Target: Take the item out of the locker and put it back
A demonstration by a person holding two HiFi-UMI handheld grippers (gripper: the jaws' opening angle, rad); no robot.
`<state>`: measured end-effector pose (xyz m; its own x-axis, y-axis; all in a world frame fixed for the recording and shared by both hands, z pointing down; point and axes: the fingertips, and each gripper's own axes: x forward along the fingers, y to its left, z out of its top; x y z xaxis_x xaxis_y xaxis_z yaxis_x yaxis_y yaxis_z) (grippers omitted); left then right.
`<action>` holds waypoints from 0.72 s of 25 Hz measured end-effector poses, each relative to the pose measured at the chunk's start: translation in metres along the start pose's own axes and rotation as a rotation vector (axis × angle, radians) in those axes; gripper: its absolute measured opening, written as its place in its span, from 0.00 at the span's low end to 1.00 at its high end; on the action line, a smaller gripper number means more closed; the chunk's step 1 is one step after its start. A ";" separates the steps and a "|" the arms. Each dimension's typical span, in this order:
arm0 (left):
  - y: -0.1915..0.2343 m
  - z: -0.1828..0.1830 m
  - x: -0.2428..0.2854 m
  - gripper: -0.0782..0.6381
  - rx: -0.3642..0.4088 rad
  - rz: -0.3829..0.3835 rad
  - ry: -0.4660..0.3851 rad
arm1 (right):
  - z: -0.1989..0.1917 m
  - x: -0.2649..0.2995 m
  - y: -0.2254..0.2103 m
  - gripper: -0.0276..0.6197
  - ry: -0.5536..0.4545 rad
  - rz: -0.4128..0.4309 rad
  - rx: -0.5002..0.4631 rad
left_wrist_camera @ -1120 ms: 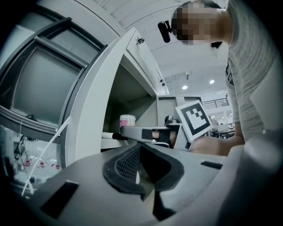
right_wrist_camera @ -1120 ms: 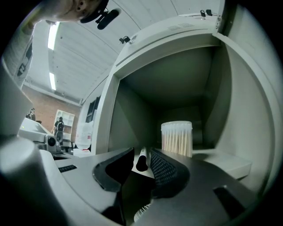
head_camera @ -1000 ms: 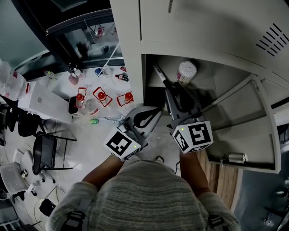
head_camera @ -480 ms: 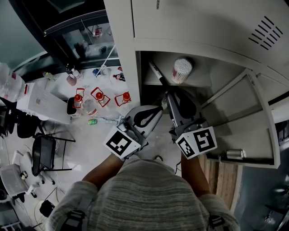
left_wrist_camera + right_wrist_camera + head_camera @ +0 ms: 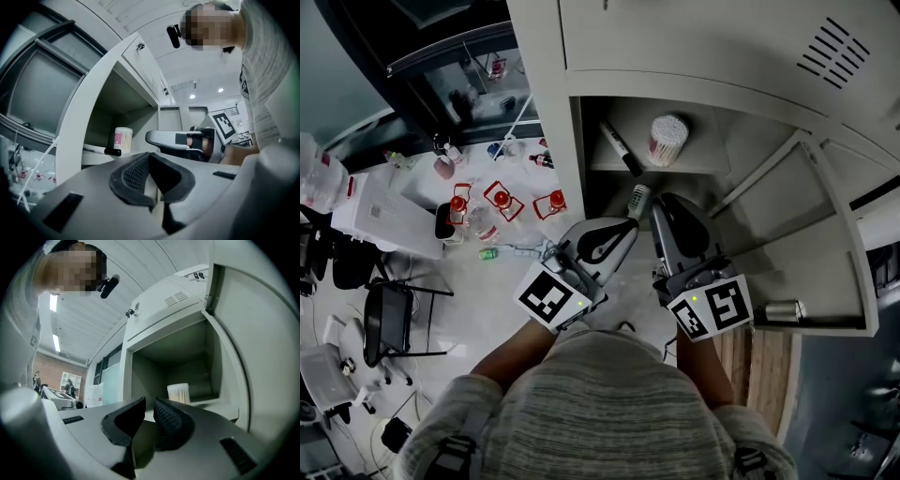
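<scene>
Standing on the locker shelf (image 5: 708,155): cotton-swab tub (image 5: 667,139), pink label too small to read, beside a black marker (image 5: 621,148). Right tool (image 5: 149,405) before the opening, jaws closing on nothing. Left tool (image 5: 149,159) pressed together, empty.

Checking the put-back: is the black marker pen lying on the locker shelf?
Yes, the black marker pen lies on the locker shelf beside the round cotton-swab tub.

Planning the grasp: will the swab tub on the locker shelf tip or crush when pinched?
The swab tub stands upright, taller than wide: probably tips if pushed high. Packed with cotton swabs, so likely light for its size.
</scene>
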<state>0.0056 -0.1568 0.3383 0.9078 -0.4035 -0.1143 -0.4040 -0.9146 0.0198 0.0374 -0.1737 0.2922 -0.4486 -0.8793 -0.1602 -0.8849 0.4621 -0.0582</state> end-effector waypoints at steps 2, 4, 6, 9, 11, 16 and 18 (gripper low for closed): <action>-0.002 0.002 0.000 0.12 -0.003 -0.001 -0.008 | 0.002 -0.004 0.003 0.13 -0.005 0.004 -0.024; -0.005 0.002 0.001 0.12 -0.001 -0.004 -0.009 | 0.004 -0.008 0.006 0.11 -0.011 0.012 -0.044; -0.007 0.004 0.001 0.12 -0.001 -0.004 -0.015 | 0.004 -0.012 0.010 0.10 -0.014 0.022 -0.060; -0.010 0.003 0.001 0.12 -0.005 -0.003 -0.013 | 0.004 -0.017 0.014 0.09 -0.018 0.029 -0.074; -0.012 0.003 0.002 0.12 -0.006 -0.002 -0.014 | 0.004 -0.020 0.014 0.09 -0.016 0.027 -0.078; -0.014 -0.002 0.003 0.12 -0.004 -0.004 0.004 | 0.002 -0.025 0.011 0.08 -0.010 0.020 -0.076; -0.015 -0.004 0.003 0.12 -0.005 -0.006 0.008 | 0.001 -0.027 0.010 0.08 -0.008 0.017 -0.072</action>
<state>0.0154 -0.1443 0.3417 0.9112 -0.3980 -0.1066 -0.3978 -0.9171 0.0242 0.0404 -0.1453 0.2951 -0.4630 -0.8702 -0.1683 -0.8839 0.4674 0.0152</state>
